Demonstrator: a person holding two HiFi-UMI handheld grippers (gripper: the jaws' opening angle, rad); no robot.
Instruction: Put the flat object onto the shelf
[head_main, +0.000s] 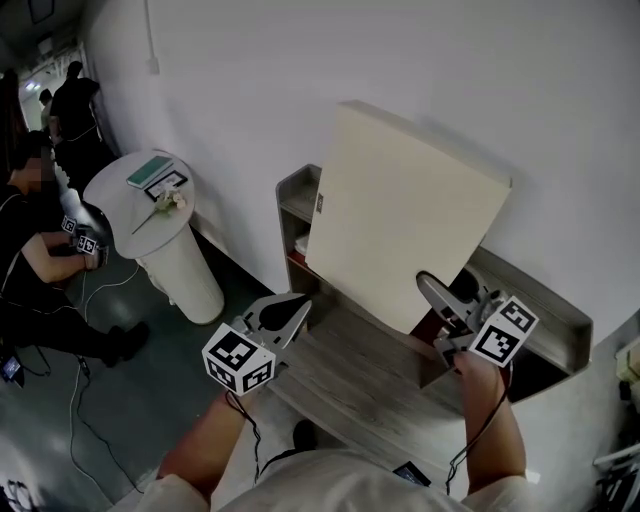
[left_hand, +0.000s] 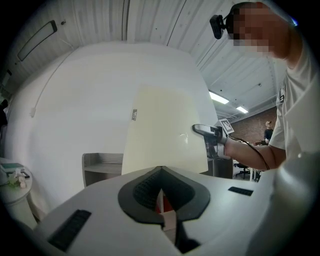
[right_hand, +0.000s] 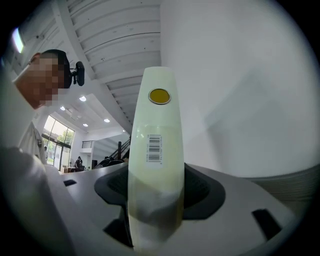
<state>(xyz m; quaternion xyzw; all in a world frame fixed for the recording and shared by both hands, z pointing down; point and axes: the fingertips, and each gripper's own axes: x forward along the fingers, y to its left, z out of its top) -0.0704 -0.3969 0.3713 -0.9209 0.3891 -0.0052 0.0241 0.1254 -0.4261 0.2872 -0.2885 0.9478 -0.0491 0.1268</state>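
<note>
A large cream flat board (head_main: 400, 210) stands tilted on edge above the grey wooden shelf unit (head_main: 350, 375), close to the white wall. My right gripper (head_main: 440, 300) is shut on the board's lower right edge. In the right gripper view that edge (right_hand: 157, 150) runs up between the jaws and bears a barcode label and a yellow sticker. My left gripper (head_main: 290, 315) hovers left of the board over the shelf's front, apart from it, shut and holding nothing. The left gripper view shows the board's face (left_hand: 165, 130), the right gripper (left_hand: 207, 132) at its side, and the shelf (left_hand: 100, 165) behind.
A round white pedestal table (head_main: 120, 195) with a book and a flower stands to the left. A seated person (head_main: 30, 250) and cables on the dark floor (head_main: 90, 400) lie further left. The white wall (head_main: 350, 50) backs the shelf.
</note>
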